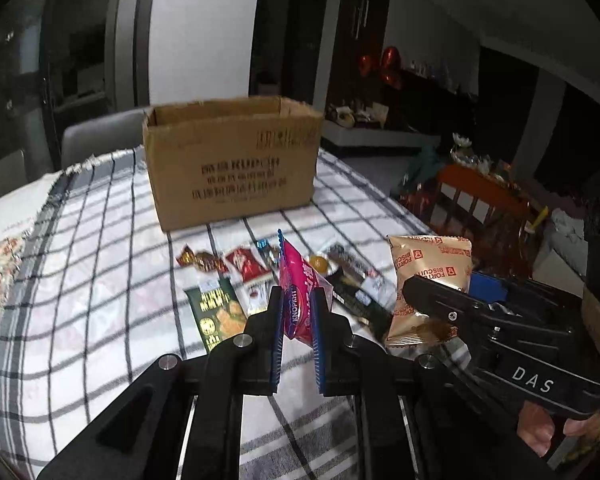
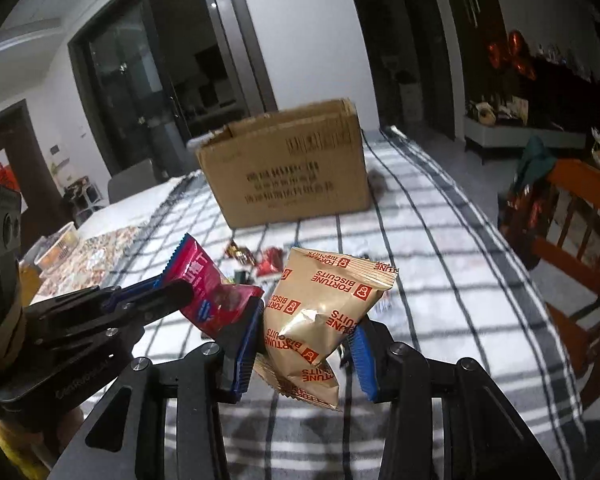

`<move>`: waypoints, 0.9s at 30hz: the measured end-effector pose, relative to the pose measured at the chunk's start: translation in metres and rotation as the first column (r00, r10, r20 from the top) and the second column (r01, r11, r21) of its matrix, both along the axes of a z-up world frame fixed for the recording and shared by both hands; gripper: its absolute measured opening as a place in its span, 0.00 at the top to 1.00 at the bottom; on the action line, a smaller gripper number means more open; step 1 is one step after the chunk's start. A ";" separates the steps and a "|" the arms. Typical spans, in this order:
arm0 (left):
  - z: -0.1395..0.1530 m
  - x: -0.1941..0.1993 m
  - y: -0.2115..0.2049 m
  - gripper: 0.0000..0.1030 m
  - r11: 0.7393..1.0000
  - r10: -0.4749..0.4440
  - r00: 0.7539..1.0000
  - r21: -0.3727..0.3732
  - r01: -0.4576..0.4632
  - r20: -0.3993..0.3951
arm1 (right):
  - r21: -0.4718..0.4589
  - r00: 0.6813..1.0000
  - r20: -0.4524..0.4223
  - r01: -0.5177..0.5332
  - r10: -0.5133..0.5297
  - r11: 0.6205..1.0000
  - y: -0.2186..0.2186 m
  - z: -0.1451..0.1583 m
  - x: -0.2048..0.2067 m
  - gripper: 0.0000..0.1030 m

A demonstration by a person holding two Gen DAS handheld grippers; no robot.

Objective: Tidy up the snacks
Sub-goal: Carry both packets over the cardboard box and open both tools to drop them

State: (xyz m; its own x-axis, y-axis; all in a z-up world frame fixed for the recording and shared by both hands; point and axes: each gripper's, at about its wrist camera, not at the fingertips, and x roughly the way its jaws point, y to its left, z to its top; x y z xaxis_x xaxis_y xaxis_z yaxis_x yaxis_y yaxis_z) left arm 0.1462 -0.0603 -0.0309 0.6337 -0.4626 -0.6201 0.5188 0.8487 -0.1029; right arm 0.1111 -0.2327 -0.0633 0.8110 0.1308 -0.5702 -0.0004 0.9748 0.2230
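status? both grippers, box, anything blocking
Left gripper shut on pink packet. Right gripper shut on gold biscuit packet. Cardboard box open ahead, path clear; loose snacks remain on table.

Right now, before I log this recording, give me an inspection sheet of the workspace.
Surface: checked tablecloth over the table.
Job's things: open cardboard box at the far end; pink packet in the left tongs; gold Fortune Biscuits packet in the right tongs, both lifted off the cloth.
Clutter: loose snacks on the cloth before the box, among them a green packet and a red packet.
Tongs: both shut on their packets.
Cables: nothing seen.
Surroundings: orange wooden chair to the right, dark room behind.
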 end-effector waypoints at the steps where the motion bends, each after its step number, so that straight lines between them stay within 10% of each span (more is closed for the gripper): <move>1: 0.004 0.000 0.000 0.87 1.000 0.004 1.000 -0.001 -0.004 0.009 | -0.003 1.000 0.010 -0.003 0.003 1.000 0.000 0.004 0.001 0.58; 27: 0.107 0.091 0.008 0.87 0.993 0.117 0.966 -0.038 -0.111 0.230 | -0.062 0.974 0.226 -0.018 0.031 0.998 -0.006 0.097 0.111 0.58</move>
